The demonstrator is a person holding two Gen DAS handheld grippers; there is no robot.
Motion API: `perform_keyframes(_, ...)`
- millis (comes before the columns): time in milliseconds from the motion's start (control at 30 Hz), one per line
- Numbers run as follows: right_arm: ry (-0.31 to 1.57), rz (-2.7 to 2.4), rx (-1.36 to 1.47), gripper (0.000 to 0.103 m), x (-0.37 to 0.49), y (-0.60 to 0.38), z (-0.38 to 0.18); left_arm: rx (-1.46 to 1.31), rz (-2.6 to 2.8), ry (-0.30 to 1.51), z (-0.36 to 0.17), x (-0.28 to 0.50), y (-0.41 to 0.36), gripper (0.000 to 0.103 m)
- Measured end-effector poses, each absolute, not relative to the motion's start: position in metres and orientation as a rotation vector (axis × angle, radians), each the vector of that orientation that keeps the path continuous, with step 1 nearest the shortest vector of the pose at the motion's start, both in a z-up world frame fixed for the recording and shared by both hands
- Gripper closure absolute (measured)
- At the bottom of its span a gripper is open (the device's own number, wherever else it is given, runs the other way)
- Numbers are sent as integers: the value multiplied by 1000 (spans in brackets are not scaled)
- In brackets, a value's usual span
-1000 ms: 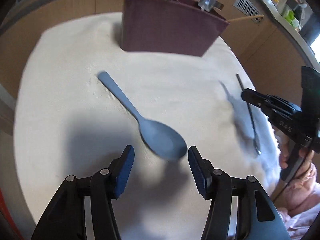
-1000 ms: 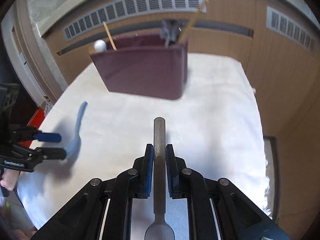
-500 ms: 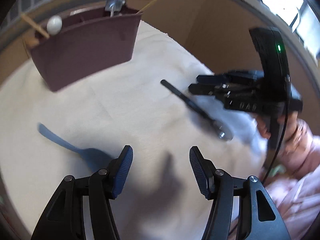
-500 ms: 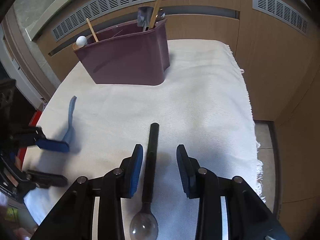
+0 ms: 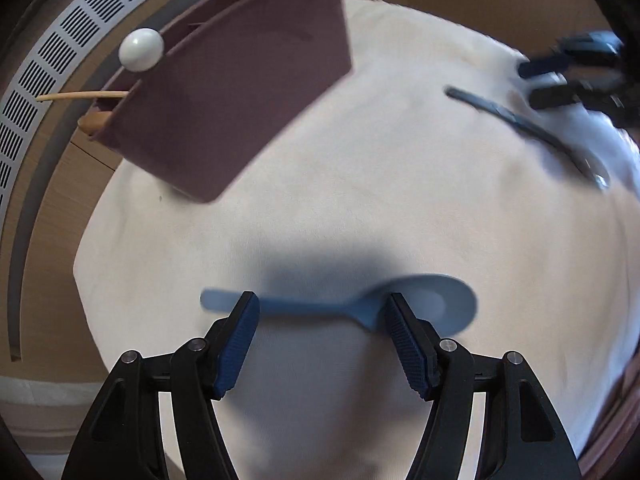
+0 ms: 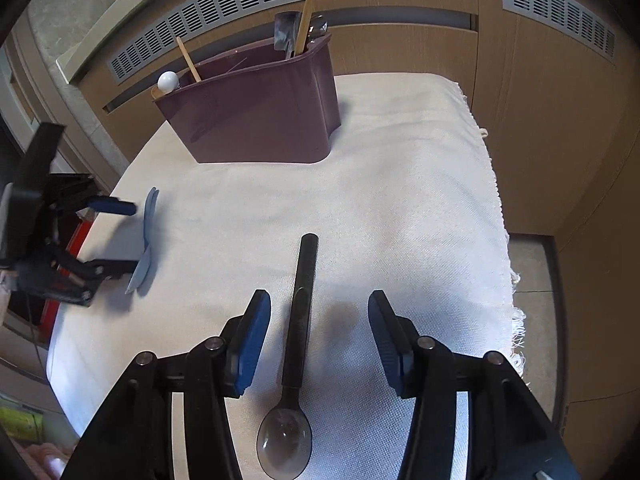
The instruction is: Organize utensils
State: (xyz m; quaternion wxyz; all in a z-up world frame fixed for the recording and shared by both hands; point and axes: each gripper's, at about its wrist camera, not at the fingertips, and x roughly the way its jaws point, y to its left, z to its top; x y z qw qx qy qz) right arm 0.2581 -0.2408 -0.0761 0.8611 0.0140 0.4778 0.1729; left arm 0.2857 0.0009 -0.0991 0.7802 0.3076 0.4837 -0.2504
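Observation:
A light blue spoon [image 5: 432, 304] lies flat on the white cloth, crosswise at the tips of my left gripper [image 5: 320, 308]. Its jaws are opening and straddle the handle without pressing on it. In the right wrist view a dark spoon [image 6: 300, 320] with a black handle lies on the cloth between the fingers of my right gripper [image 6: 318, 304]. Those jaws are opening too, and the pads stand clear of the handle. A maroon utensil holder [image 6: 256, 120] stands at the far side, with chopsticks, a white ball-ended utensil [image 6: 167, 81] and metal utensils in it.
The white cloth [image 6: 400, 200] ends in a fringed edge on the right, with floor beyond it. Wooden panels with vent grilles [image 6: 248, 20] rise behind the holder. The left gripper [image 6: 132, 238] and blue spoon [image 6: 149, 220] sit at the cloth's left edge.
My right gripper has let go of the dark spoon, which now lies on the cloth between wide jaws. My left gripper rolled and shifted, so the blue spoon lies crosswise at its tips.

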Motion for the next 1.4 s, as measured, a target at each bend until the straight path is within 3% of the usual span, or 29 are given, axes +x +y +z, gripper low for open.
perform_keyframes(233, 1002, 394, 44, 54, 251, -245, -75, 492, -525, 1083, -102, 326, 13, 35)
perform_keyframes(333, 987, 407, 41, 44, 247, -246, -73, 411, -571, 1138, -104, 327, 31, 34)
perform_keyframes(567, 1009, 426, 85, 43, 251, -244, -79, 302, -645, 1166, -103, 289, 69, 27)
perform_keyframes(833, 1009, 434, 67, 43, 249, -234, -75, 235, -710, 1115, -76, 242, 95, 26)
perform_keyframes(967, 1012, 434, 49, 42, 246, -228, -74, 329, -714, 1093, -66, 221, 94, 23)
perform_keyframes(1233, 1006, 445, 21, 40, 238, -222, -72, 615, -642, 1100, -102, 179, 67, 23)
perform_keyframes(1400, 1011, 447, 34, 40, 241, -222, -75, 638, -615, 1009, -101, 194, 48, 23)
